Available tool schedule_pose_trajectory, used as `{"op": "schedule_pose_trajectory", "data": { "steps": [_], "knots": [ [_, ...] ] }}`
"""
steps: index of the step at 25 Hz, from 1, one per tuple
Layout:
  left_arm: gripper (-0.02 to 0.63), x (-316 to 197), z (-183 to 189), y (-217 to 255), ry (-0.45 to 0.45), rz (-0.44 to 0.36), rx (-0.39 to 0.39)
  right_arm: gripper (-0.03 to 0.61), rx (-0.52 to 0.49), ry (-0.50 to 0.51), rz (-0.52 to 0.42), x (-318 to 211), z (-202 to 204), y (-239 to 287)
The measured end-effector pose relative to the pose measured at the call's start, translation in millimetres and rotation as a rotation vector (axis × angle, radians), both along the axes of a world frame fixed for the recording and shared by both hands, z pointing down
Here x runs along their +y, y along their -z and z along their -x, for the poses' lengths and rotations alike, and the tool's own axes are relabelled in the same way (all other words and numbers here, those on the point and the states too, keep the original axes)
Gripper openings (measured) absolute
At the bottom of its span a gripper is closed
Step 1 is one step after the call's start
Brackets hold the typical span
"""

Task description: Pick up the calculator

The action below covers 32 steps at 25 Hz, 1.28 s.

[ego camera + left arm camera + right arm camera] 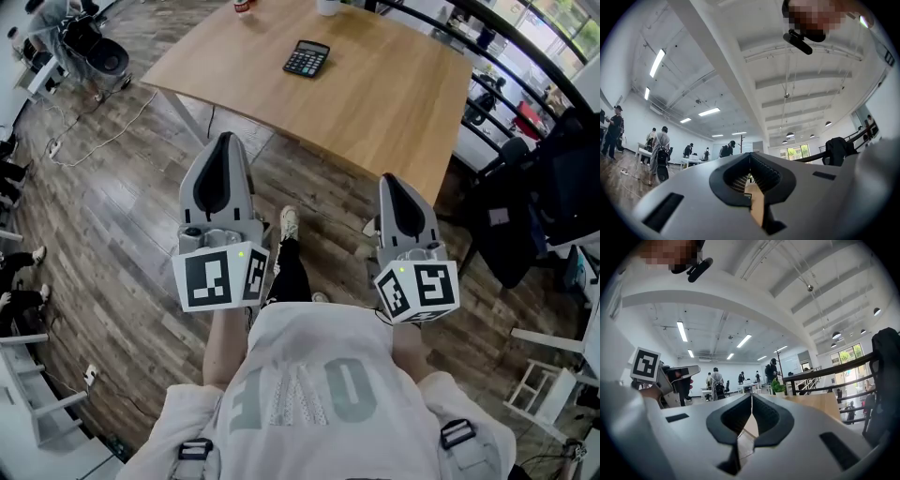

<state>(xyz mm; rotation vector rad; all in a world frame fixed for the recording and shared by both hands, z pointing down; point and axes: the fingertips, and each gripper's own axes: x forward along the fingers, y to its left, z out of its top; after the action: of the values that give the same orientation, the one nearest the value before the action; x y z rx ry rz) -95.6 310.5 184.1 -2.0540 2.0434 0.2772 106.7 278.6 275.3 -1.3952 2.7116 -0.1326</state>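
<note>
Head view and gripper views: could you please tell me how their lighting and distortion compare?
Head view: even light, calculator sharp on the table, mild wide-angle bowing. Left gripper view: fisheye circle with black corners, ceiling lights glaring. Right gripper view: same black corners, windows bright.

Lighting: bright and even, supplied by ceiling strip lights [657,63] and daylight from windows [796,152]. Shadows: soft, cast beneath table [394,103]. Edges: fisheye-bent, black-vignetted in both gripper views. Nearest foreground: rendered soft.

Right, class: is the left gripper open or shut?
Shut. In its own view the left gripper shows its jaw tips meeting with nothing between them; the calculator lies flat on the table, apart from it.
</note>
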Motion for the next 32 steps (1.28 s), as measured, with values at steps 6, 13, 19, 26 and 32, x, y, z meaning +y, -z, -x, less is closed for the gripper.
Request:
{"op": "schedule_pose_trajectory", "data": {
  "steps": [6,13,19,26,32],
  "knots": [
    [0.009,-71.7,20.6,-1.2,-0.032,-0.015,0.042,0.021,0.041,-0.056,-0.034,-63.9,3.6,13.6],
    [0.009,-155.9,61.2,-8.4,-0.057,0.014,0.071,0.021,0.061,-0.064,-0.039,-147.4,44.8,22.4],
    [0.009,-229.4,106.3,-0.5,-0.06,0.03,0.088,0.021,0.094,-0.046,-0.039,-218.8,91.5,41.1],
    [0.009,-309.7,147.7,7.9,-0.076,0.036,0.061,0.021,0.07,-0.042,-0.071,-299.1,142.0,62.9],
    [0.009,-360.6,159.9,7.7,-0.142,0.081,0.047,0.021,0.096,-0.078,-0.018,-338.0,157.7,56.2]
  ]
}}
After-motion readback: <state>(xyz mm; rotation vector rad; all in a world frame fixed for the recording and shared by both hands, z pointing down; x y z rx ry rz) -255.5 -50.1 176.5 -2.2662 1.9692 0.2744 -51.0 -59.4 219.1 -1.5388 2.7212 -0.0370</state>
